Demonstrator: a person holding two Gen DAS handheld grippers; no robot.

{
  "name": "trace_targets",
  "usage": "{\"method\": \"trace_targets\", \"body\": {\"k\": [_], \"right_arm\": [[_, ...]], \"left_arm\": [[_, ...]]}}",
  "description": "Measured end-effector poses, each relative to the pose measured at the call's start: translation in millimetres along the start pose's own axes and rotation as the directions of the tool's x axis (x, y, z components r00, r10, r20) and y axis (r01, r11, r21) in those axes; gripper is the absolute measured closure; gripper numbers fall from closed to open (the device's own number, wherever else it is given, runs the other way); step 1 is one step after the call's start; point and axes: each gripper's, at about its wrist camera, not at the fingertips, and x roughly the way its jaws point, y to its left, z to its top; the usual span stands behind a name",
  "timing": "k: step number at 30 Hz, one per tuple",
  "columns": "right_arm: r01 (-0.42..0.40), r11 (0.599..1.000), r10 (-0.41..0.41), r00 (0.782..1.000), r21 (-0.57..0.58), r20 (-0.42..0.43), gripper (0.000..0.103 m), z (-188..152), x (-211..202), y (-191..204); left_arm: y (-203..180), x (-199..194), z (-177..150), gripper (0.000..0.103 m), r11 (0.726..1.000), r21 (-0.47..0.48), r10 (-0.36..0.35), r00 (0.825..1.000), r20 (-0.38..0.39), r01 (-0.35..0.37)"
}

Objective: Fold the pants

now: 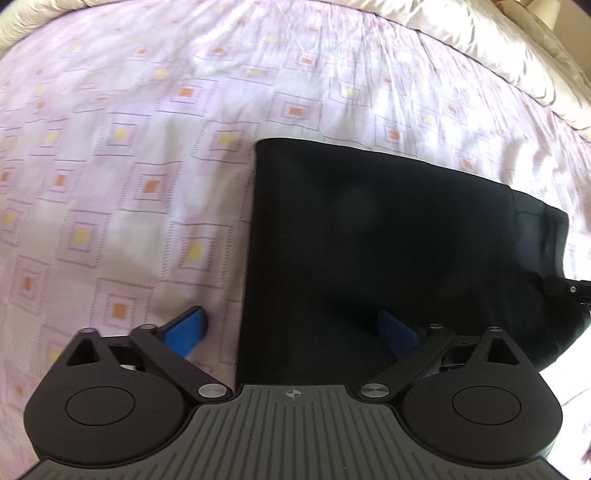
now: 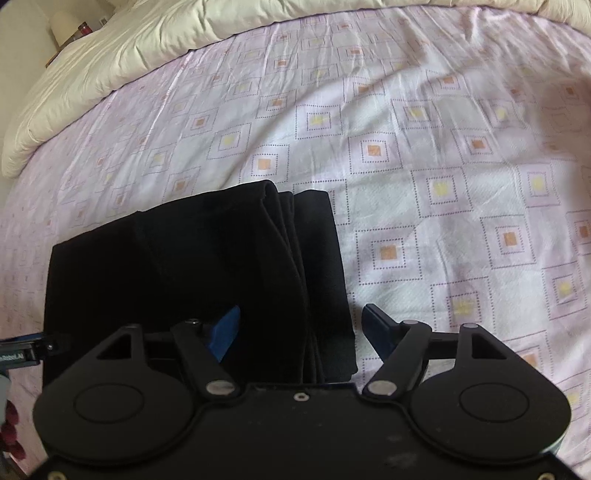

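Black pants (image 1: 369, 240) lie folded into a compact block on the bed. My left gripper (image 1: 291, 332) is open above the block's near left corner: its left blue pad sits over the sheet, its right pad over the cloth. In the right wrist view the same pants (image 2: 192, 266) show layered folded edges along their right side. My right gripper (image 2: 301, 325) is open and straddles that right edge, one pad over the cloth, the other over the sheet. Neither pair of pads presses on the fabric.
The bed is covered by a pale pink sheet (image 1: 129, 147) with printed squares. A cream duvet (image 2: 129, 55) is bunched along the far edge. A lamp (image 2: 64, 24) stands past the bed's far corner. The other gripper's tip (image 1: 576, 290) shows at the right edge.
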Motion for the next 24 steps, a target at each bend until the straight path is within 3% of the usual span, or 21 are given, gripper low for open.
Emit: {"method": "trace_targets", "body": {"k": [3, 7, 11, 16, 17, 18, 19, 20, 23, 24], "right_arm": [[-0.043, 0.999, 0.042, 0.999, 0.018, 0.005, 0.014, 2.6, 5.2, -3.1], [-0.033, 0.997, 0.034, 0.999, -0.069, 0.007, 0.0, 0.5, 12.3, 12.0], [0.022, 0.998, -0.019, 0.999, -0.065, 0.05, 0.0, -5.3, 15.2, 21.6], [0.004, 0.999, -0.001, 0.998, -0.037, 0.071, 0.0, -6.9, 12.8, 15.6], [-0.006, 0.998, 0.009, 0.999, -0.06, 0.052, 0.0, -5.2, 12.3, 15.0], [-0.014, 0.998, 0.017, 0.999, -0.069, 0.041, 0.0, -3.4, 11.0, 14.3], [-0.034, 0.997, 0.036, 0.999, -0.066, 0.029, 0.003, -2.1, 8.4, 12.5], [-0.025, 0.998, 0.027, 0.999, -0.065, 0.028, 0.023, -0.1, 4.5, 11.8], [-0.052, 0.998, 0.053, 0.998, -0.021, 0.027, 0.065, 3.9, -11.7, 5.4], [-0.075, 0.997, 0.074, 0.997, 0.006, 0.035, 0.069, 4.7, -17.5, 2.9]], "left_arm": [[-5.7, 1.8, -0.9, 0.0, 1.0, 0.008, 0.028, 1.0, -0.002, -0.028], [-8.8, 2.9, -2.5, 0.0, 0.999, -0.011, 0.045, 0.999, 0.023, -0.045], [-7.6, -0.5, -4.9, 0.0, 0.999, -0.011, 0.048, 0.998, 0.047, -0.048], [-6.8, 1.1, 2.6, 0.0, 0.999, -0.034, 0.041, 0.999, 0.021, -0.04], [-6.8, 1.8, 4.8, 0.002, 0.998, -0.044, 0.035, 0.999, 0.016, -0.034], [-6.3, -0.4, 6.0, 0.015, 0.998, -0.051, 0.023, 1.0, 0.02, -0.022], [-7.2, -3.4, 7.3, 0.027, 0.999, -0.054, 0.002, 1.0, 0.031, 0.0], [-9.9, -6.8, 9.1, 0.043, 0.998, -0.057, 0.006, 0.999, 0.039, -0.004], [-19.9, -15.0, 12.3, 0.081, 0.999, -0.038, 0.008, 0.998, 0.057, -0.005], [-24.4, -18.0, 13.5, 0.083, 0.999, -0.027, 0.022, 0.998, 0.061, -0.021]]}}
